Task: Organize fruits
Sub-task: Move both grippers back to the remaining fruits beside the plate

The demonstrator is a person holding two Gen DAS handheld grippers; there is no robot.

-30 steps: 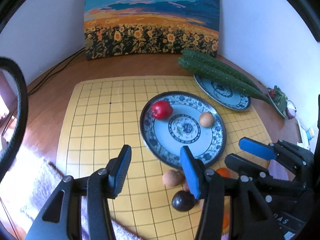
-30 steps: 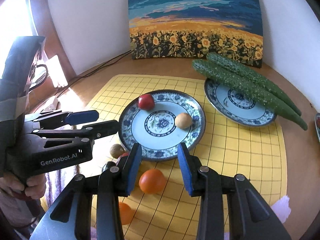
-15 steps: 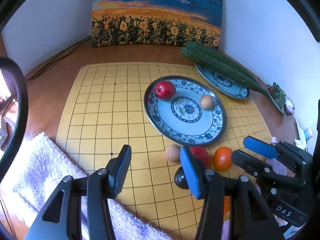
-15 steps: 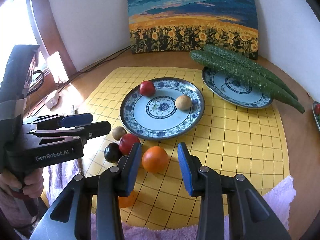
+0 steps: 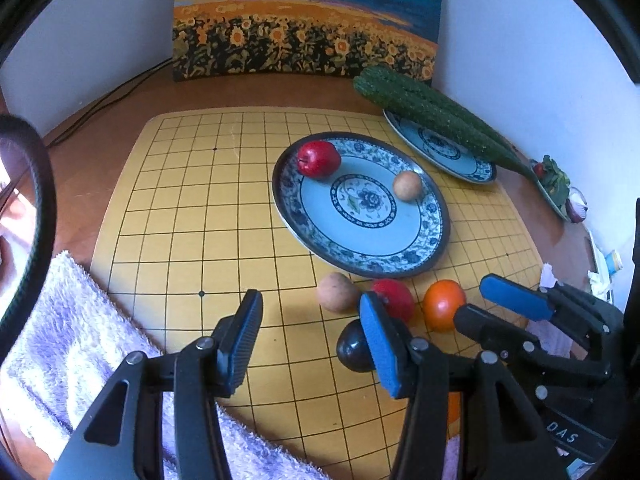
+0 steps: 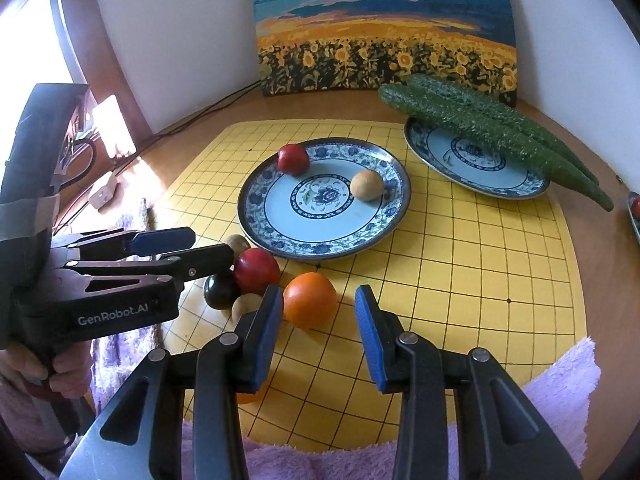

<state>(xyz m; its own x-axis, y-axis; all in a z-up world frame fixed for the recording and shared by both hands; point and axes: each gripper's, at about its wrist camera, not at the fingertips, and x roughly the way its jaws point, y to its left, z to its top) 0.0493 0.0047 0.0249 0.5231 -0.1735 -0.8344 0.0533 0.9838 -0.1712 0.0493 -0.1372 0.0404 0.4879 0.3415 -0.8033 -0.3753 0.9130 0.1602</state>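
A blue-patterned plate [image 5: 432,240] [image 6: 392,208] on the yellow grid mat holds a red apple [image 5: 318,159] [image 6: 293,159] and a tan round fruit [image 5: 407,185] [image 6: 367,185]. In front of it lie loose fruits: a tan one [image 5: 337,292], a red one [image 5: 394,304] [image 6: 257,271], an orange [image 5: 443,305] [image 6: 310,300] and a dark plum [image 5: 354,351] [image 6: 219,291]. My left gripper [image 5: 310,340] is open and empty, just left of the plum. My right gripper [image 6: 319,334] is open and empty, just behind the orange.
A second patterned plate [image 6: 500,178] at the back right carries two long cucumbers [image 6: 492,128]. A sunflower painting [image 6: 384,24] leans on the wall. A purple towel [image 5: 72,344] lies at the mat's near edge. A small dish [image 5: 556,184] sits far right.
Both grippers have pulled back from the plate toward the near edge of the mat. The loose fruits now show further ahead of the fingers. Jaws stayed open.
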